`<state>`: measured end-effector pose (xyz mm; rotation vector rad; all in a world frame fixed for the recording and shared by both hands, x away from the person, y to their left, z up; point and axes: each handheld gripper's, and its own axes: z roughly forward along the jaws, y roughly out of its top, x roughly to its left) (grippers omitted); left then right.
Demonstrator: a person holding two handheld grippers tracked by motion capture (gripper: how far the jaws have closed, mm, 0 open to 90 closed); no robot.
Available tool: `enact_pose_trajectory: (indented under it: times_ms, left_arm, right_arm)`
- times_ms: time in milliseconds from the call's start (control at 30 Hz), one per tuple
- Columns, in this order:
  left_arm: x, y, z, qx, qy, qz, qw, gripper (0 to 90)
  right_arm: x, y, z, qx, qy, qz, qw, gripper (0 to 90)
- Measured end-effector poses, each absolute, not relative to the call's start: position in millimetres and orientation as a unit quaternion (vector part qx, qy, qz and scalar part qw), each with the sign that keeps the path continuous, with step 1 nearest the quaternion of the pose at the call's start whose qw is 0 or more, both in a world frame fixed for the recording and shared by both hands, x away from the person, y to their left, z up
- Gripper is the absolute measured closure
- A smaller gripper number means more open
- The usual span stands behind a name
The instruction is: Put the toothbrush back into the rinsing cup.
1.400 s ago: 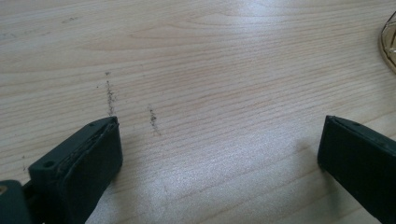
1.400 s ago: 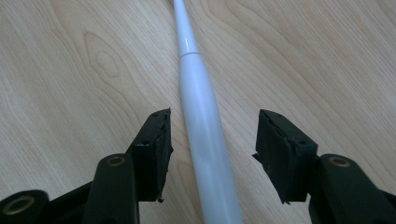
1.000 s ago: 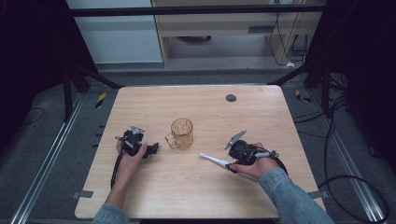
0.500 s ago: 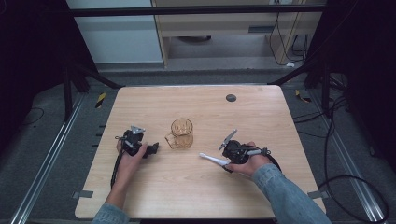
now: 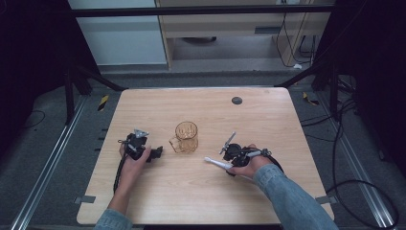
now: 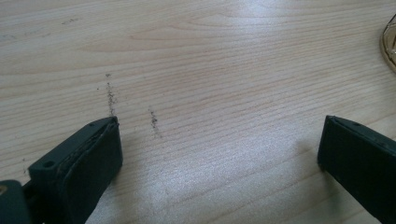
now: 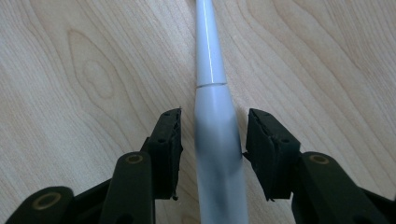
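On the wooden counter (image 5: 191, 191), a long white plastic stick with a thin end (image 7: 215, 135) lies flat, to the right of a see-through amber glass mug with a handle (image 5: 186, 137). The right gripper (image 7: 214, 149) sits low over the stick, one jaw on each side of its thick part. Its jaws have just been closing, with small gaps left on both sides. The left gripper (image 6: 219, 154) rests left of the mug, its jaws wide apart over bare wood.
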<state>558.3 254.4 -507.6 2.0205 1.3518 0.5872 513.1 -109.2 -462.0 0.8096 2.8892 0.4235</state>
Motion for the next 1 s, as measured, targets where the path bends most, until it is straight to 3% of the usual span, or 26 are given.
enact_pose_trajectory:
  times_ms: [1000]
  left_arm:
    - [558.5, 254.4, -507.6, 0.767, 0.513, 0.223, 0.315, 0.0]
  right_arm:
    - [519.1, -104.0, -465.8, 0.259, 0.958, 0.119, 0.043, 66.5]
